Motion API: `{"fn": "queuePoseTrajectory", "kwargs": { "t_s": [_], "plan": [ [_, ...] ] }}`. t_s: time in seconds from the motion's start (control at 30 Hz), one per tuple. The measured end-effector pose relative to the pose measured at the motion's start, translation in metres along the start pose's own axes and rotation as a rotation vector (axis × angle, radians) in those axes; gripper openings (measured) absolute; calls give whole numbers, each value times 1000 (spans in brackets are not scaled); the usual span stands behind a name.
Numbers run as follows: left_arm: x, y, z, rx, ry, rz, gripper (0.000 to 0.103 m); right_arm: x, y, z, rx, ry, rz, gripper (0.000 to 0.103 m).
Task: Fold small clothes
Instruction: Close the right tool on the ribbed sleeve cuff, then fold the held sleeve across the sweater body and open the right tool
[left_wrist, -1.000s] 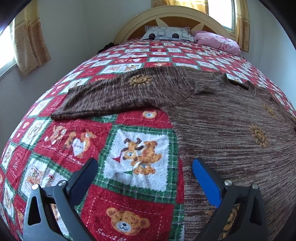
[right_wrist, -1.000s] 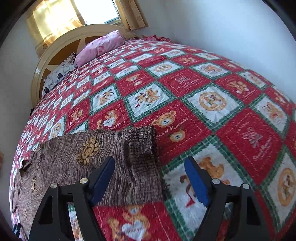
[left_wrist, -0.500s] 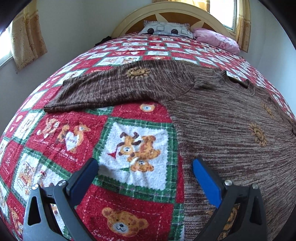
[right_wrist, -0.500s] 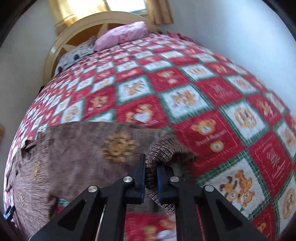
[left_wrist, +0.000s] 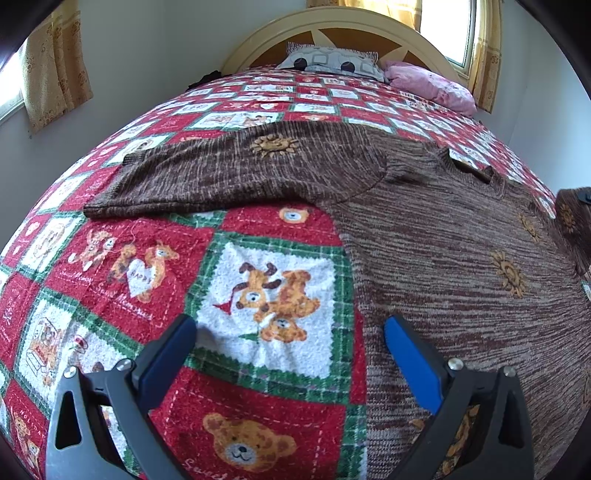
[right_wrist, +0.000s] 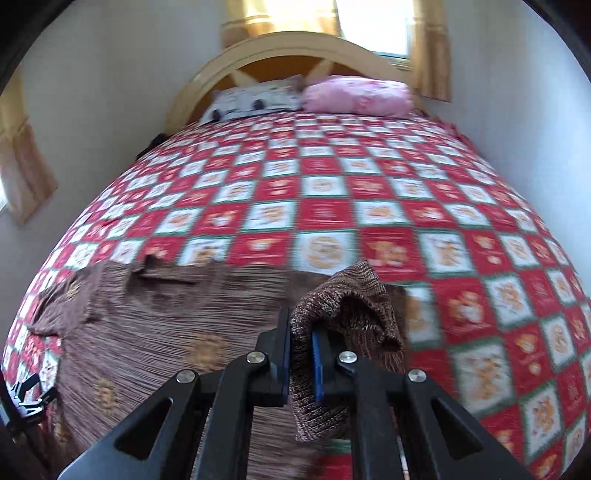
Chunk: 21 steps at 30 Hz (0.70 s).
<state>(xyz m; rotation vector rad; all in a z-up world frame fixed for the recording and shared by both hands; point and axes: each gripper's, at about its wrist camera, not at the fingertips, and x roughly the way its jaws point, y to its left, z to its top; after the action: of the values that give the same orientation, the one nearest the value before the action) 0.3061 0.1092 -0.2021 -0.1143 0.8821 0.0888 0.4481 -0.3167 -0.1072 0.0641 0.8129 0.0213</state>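
Observation:
A brown knit sweater (left_wrist: 443, 236) with orange sun motifs lies spread on the bed, one sleeve (left_wrist: 236, 173) stretched out to the left. My left gripper (left_wrist: 288, 343) is open and empty, low over the quilt at the sweater's left edge. In the right wrist view the sweater body (right_wrist: 155, 325) lies at the left. My right gripper (right_wrist: 301, 354) is shut on the cuff of the other sleeve (right_wrist: 347, 306) and holds it lifted above the bed, the cuff bunched over the jaws.
The bed has a red, white and green teddy-bear quilt (left_wrist: 258, 295). A grey patterned pillow (left_wrist: 328, 61) and a pink pillow (left_wrist: 432, 86) lie at the curved wooden headboard (right_wrist: 295, 48). Walls and curtained windows flank the bed. The left gripper shows at the left edge of the right wrist view (right_wrist: 26, 402).
My right gripper closed on the sleeve cuff, lifted it and swung left over the sweater. My left gripper stayed open and shifted only slightly.

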Motion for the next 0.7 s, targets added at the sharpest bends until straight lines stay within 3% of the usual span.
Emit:
{"fn": "queuePoseTrajectory", "kwargs": {
  "t_s": [0.2,0.23,0.27,0.33,0.5,0.6,0.7],
  "plan": [
    [1,0,0,0,4,2,103,39,78,-6,-14,36,120,10],
    [1,0,0,-2,3,1,103,48,89,-11,1,57,165,18],
    [1,0,0,-2,2,3,103,55,95,-15,10,82,196,46],
    [2,-2,0,2,5,7,103,65,113,-30,12,124,275,76],
    [3,-5,-1,24,32,18,103,36,110,-64,-19,94,353,76],
    [1,-6,-4,43,54,9,103,3,70,-84,25,45,341,76],
    [-5,-10,2,54,92,45,103,-33,18,-100,75,-68,260,76]
  ]
}}
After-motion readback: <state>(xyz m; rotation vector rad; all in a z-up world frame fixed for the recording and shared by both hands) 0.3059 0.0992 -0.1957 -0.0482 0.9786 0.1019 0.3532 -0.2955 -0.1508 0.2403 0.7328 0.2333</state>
